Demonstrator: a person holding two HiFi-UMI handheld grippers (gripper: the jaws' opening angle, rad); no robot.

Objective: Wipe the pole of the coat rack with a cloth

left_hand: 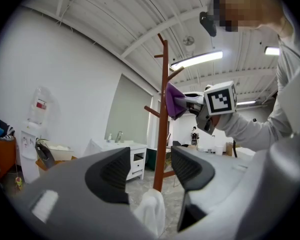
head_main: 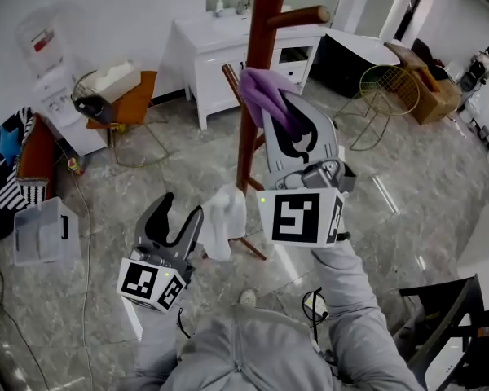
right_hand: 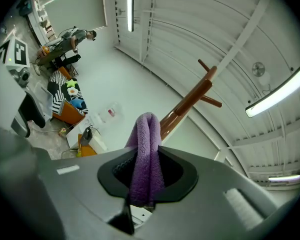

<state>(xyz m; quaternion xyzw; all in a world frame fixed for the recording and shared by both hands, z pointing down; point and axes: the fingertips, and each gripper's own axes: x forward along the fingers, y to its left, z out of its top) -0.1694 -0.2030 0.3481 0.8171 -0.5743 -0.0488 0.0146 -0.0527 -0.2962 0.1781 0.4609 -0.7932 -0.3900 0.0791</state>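
**Wiping step, upper pole.** Nearest the person, the left gripper (head_main: 182, 215) is held low and to the left of the pole (head_main: 249, 129). Its jaws are spread wide and nothing is clamped between them. A white rag (head_main: 225, 222) is seen just beside the lower pole, close against this gripper's right jaw. Contact between the two cannot be told, nor what the rag hangs from.

Higher up, on the right of the pole, the right gripper (head_main: 284, 104) is raised. Its jaws are closed on the cloth (head_main: 263, 94), a purple fold that is pinched at mid-length and stands out past the tips. The fold is shown at the pole's right flank, touching it or very nearly so, below the upper peg (head_main: 297, 16).

For a good stroke, the free fold is best pressed flat on the wood and drawn along the pole's length, not dabbed. The pinch is best kept firm so that the cloth is not dragged out by friction. The pegs are to be steered round, and the far side of the pole is reached by turning the wrist about it. The rack is judged liable to rock under side pressure, so the lower pole could be steadied by the idle left gripper.

Beyond the pole, well apart, a white cabinet (head_main: 220, 47) is seen.
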